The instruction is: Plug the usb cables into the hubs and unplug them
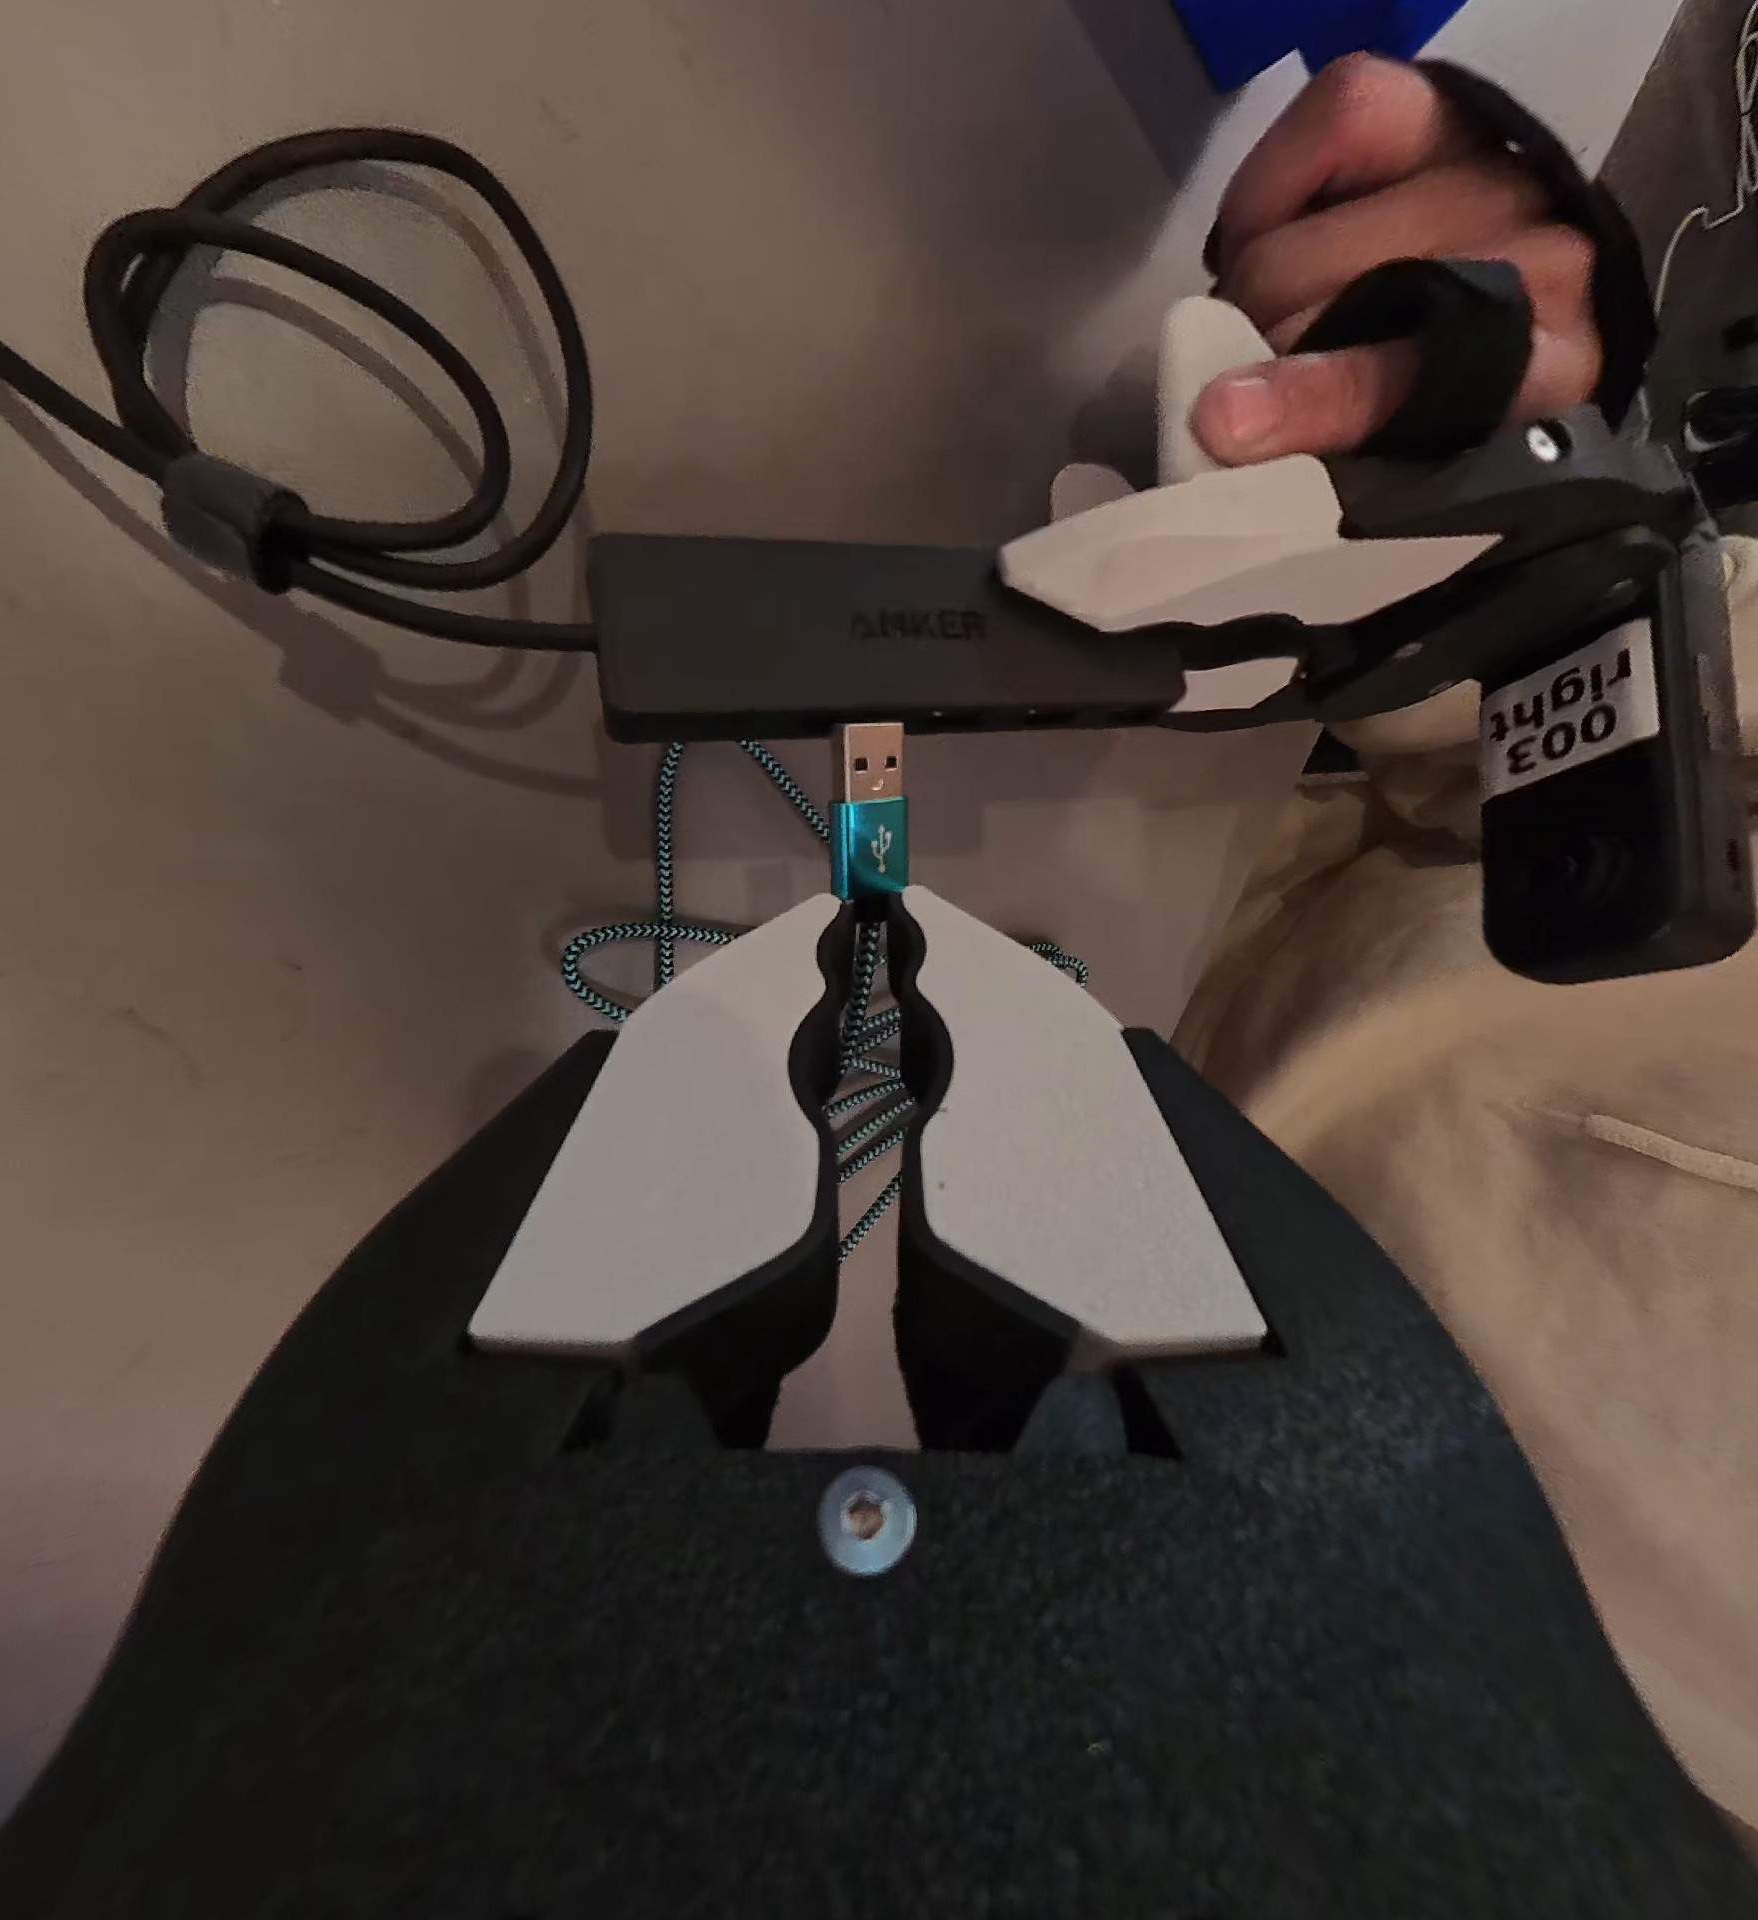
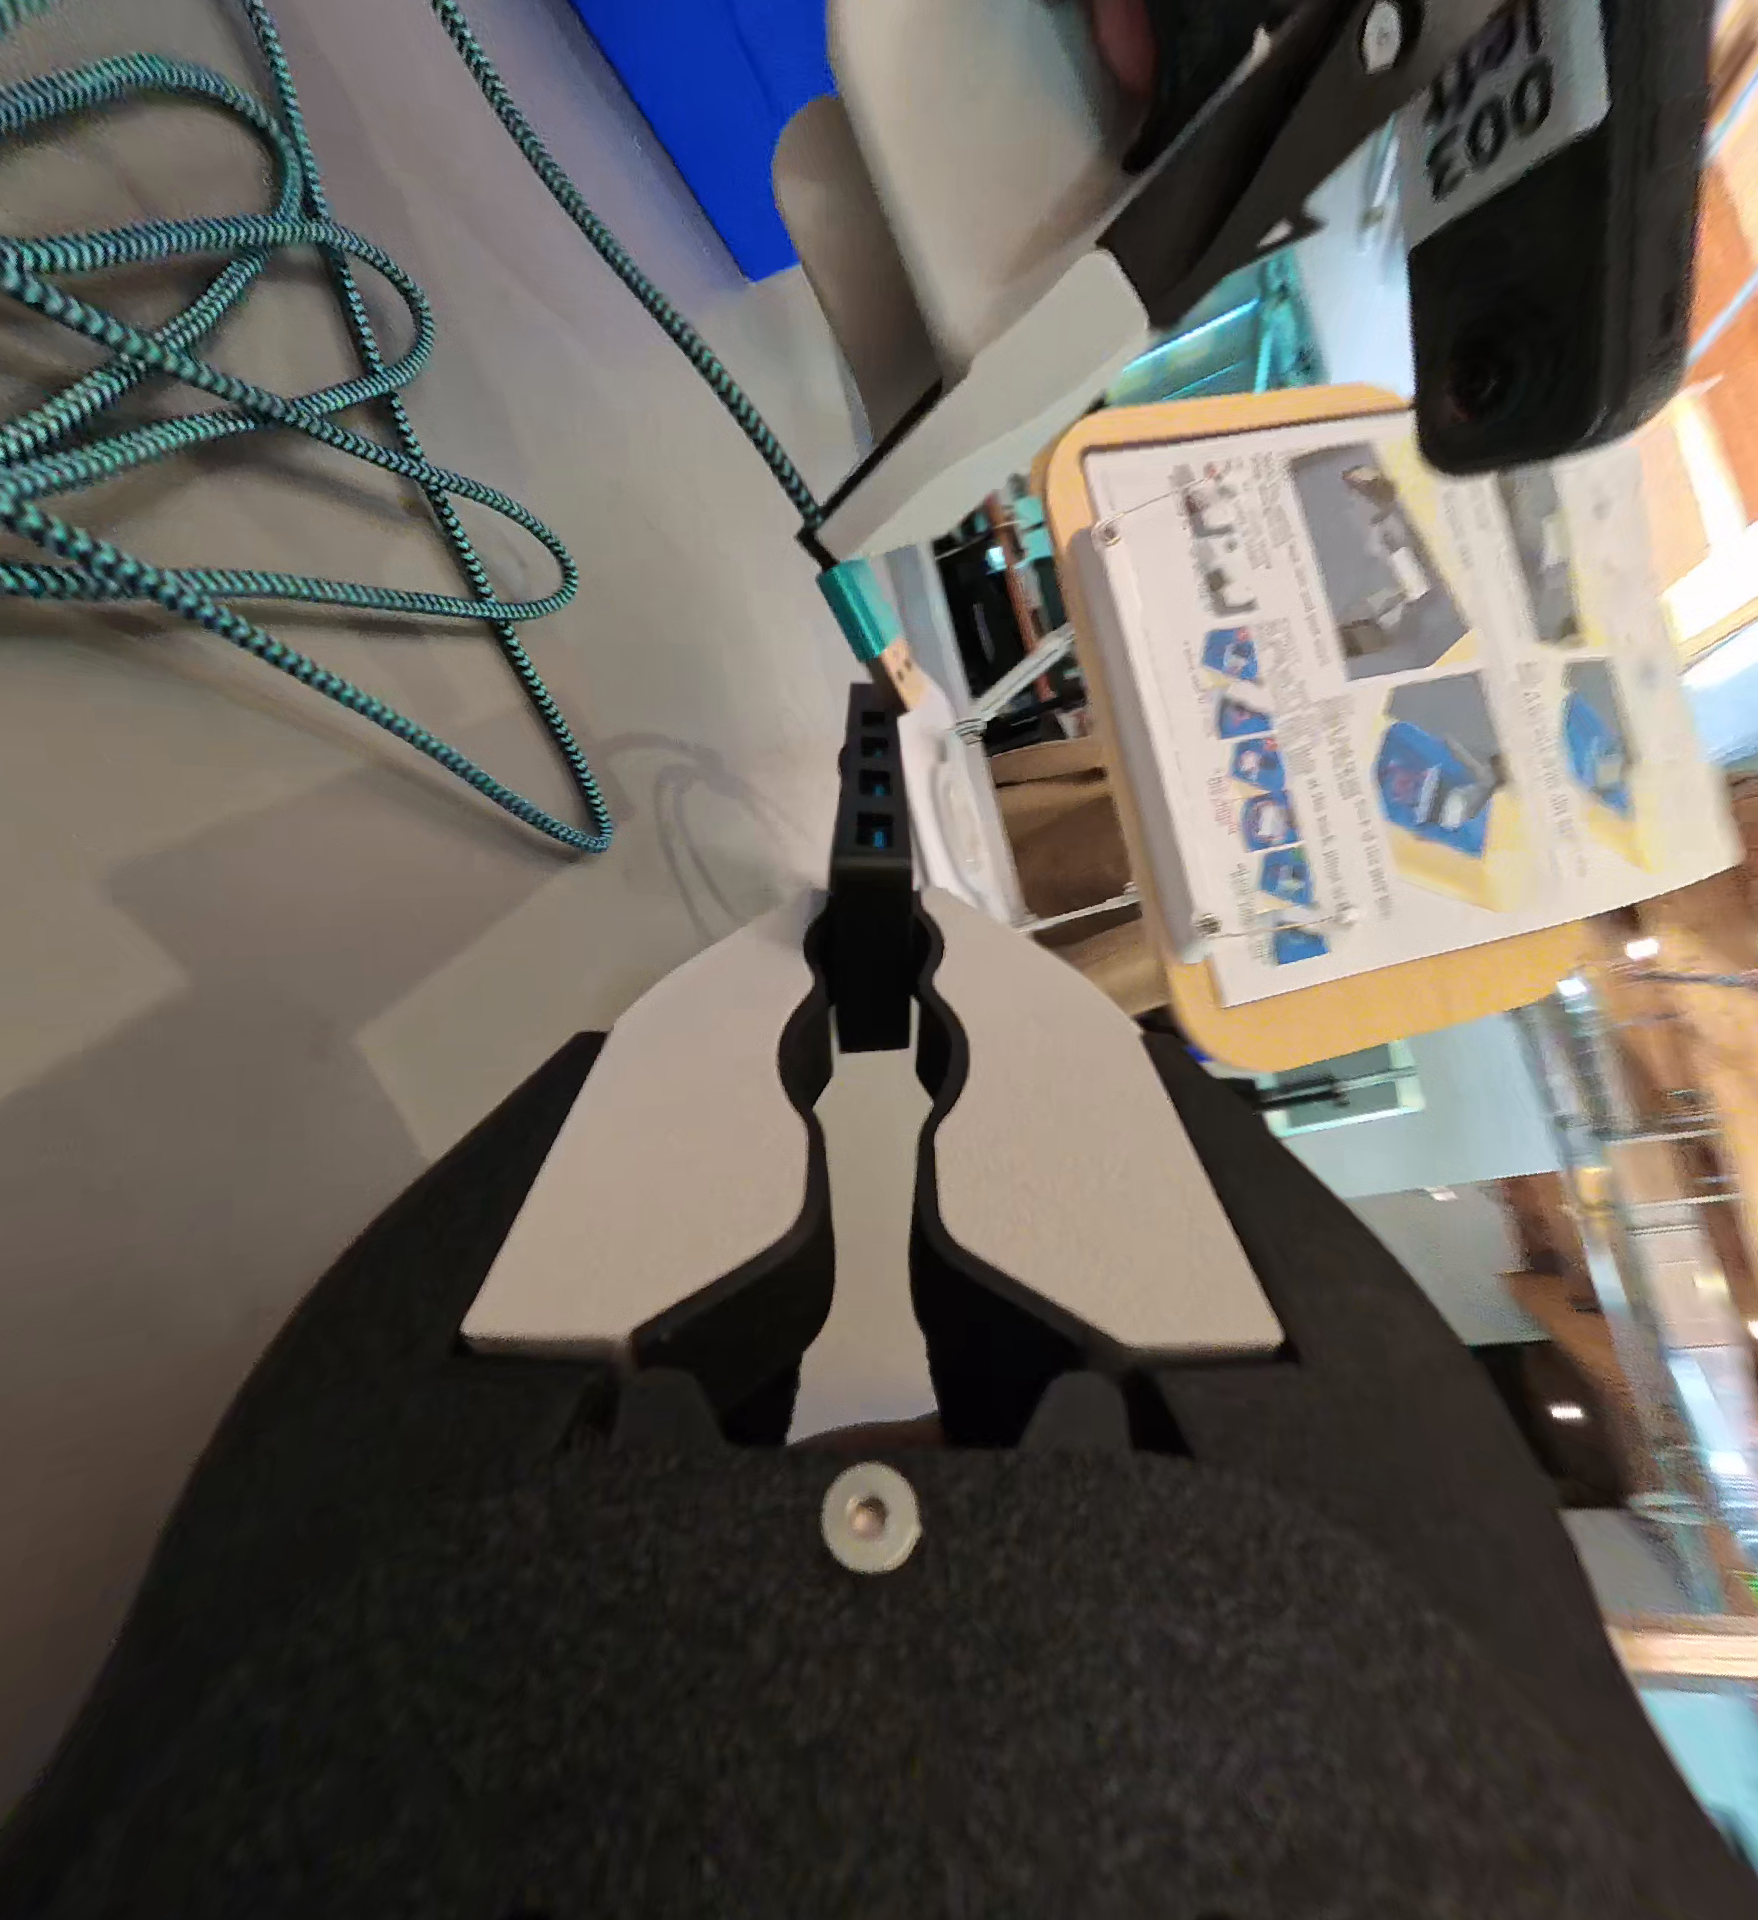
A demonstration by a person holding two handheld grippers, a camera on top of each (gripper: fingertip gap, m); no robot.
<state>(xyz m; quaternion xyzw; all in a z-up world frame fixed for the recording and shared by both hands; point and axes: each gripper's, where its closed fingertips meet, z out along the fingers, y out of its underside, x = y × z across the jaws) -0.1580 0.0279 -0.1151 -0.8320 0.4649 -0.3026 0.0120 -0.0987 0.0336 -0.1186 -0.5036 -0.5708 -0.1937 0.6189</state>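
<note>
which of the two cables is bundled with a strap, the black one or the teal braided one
The smooth black rubber cable running from the flat black hub: a grey strap cinches its coil. The teal braided cable lies loose, unstrapped.

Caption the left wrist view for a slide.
Left gripper holds the teal USB plug just short of the black hub, steadied by the right gripper.

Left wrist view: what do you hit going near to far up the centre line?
Left gripper, jaws shut on the braided cable → teal plug shell → bare metal plug tip, just short of the ports → black hub → beige table behind.
</note>
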